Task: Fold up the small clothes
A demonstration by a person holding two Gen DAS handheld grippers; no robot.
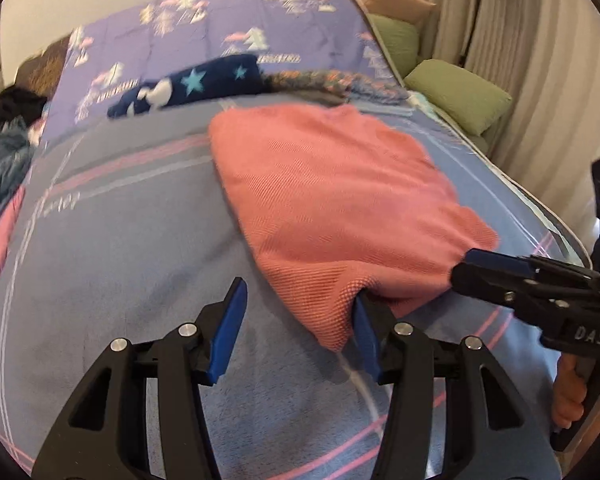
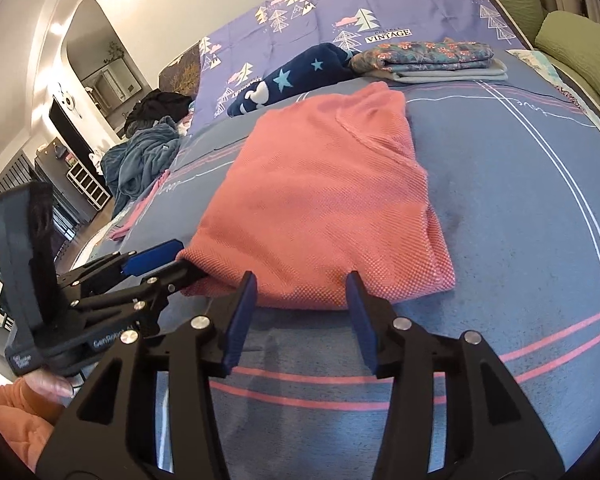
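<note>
- The left claw (image 1: 300, 292) is found spread. The near left corner of the pink top (image 1: 332, 200) lies between its fingers and against the inner one, but no pinch is seen.
- The right claw (image 2: 302, 280) is likewise spread, its fingertips set at the near edge of the top, towards its right corner. Nothing is clamped.
- Both claws are angled down and placed at the same near hem, one at each end. It is judged that the hem is to be taken at two points so that it stays level when lifted and carried over for a further fold.
- The top is laid flat on the blue cover (image 1: 120, 260), already narrowed, with its neckline at the far end. Space is left around it for folding.
- Beyond the top, a folded pile (image 2: 432, 60) is stacked, judged to be finished items kept clear of the work. Just left of that pile a navy star-print piece (image 2: 292, 76) lies unfolded.
- Well left of the top, a teal heap (image 2: 140, 160) is left at the bed's edge.
- Writing noted: "DAS" on the right claw's body; "GenRobot" on the left claw's body, the rest hidden; "VINTAGE" printed on the purple sheet (image 2: 340, 8) beyond the top.
- Faint script on the cover cannot be read.
</note>
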